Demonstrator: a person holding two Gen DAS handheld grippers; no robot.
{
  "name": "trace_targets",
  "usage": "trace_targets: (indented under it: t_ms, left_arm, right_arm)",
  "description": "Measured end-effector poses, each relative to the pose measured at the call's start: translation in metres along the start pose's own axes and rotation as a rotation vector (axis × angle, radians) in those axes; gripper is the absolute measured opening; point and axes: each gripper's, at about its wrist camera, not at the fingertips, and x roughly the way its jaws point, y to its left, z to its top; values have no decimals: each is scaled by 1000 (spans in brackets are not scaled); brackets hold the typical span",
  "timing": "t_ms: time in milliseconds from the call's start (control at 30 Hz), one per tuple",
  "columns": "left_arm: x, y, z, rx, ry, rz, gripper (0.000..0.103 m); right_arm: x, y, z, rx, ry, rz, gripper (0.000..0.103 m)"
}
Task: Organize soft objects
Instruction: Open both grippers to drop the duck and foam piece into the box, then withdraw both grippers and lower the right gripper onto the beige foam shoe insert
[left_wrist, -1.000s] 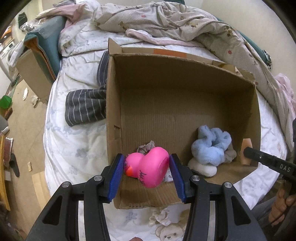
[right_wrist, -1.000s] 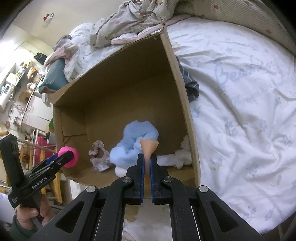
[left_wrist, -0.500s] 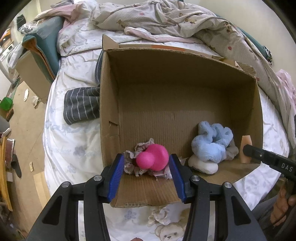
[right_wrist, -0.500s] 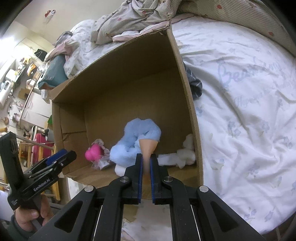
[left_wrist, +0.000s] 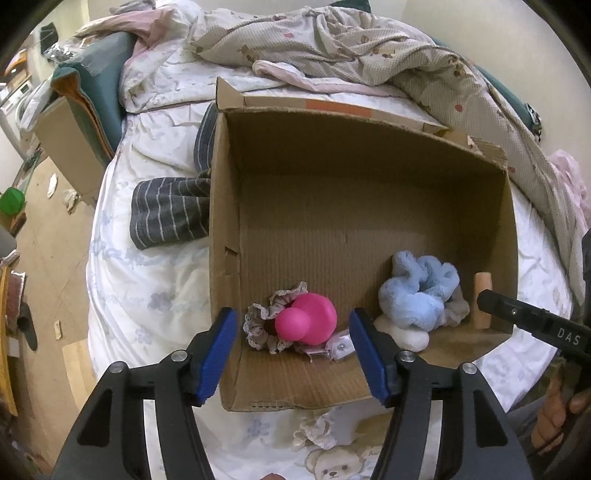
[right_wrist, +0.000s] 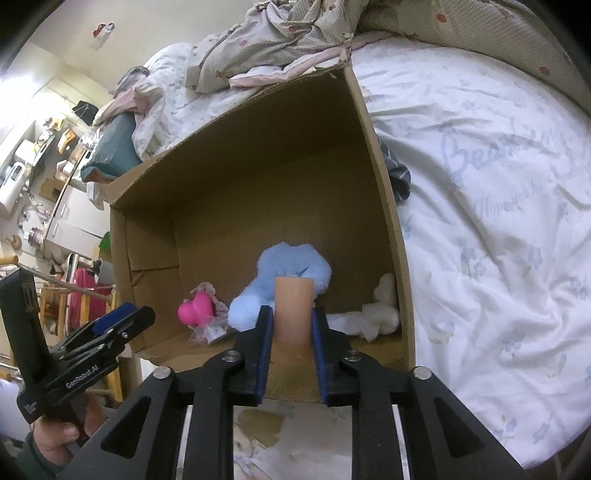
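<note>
Release wanted clean retreat: left tongs (left_wrist: 291, 347) were opening, empty, over the box (left_wrist: 258, 206); right tongs (right_wrist: 291, 332) were opening, seemingly grazing the peach block (right_wrist: 293, 314).

Past my fingers I see a rumpled bear-print quilt (left_wrist: 351, 48) heaped along the far side of the bed, over a white floral sheet (left_wrist: 147, 291). A grey striped garment (left_wrist: 170, 212) lies on that sheet. A teal cushion (left_wrist: 99, 70) sits at the bed's far left corner, and a green object (left_wrist: 12, 201) stands on the floor below. From my other side I see cluttered shelves (right_wrist: 33, 155) against the wall
</note>
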Motion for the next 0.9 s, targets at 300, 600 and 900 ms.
trace_targets:
  t_ms: [300,600,900]
  left_arm:
    - [-12,-9,-1,17,-37,-51,93]
    - [-21,-6,-5,2,-52,-45,93]
    - [-43,6,-15,-14,-82,0,93]
  right_arm:
    - [-11,6,3,-6,-76,4,83]
    - [-6,17,-5,-50,-58,-25,83]
    - [-13,27,-16,-78,-72,-42,83]
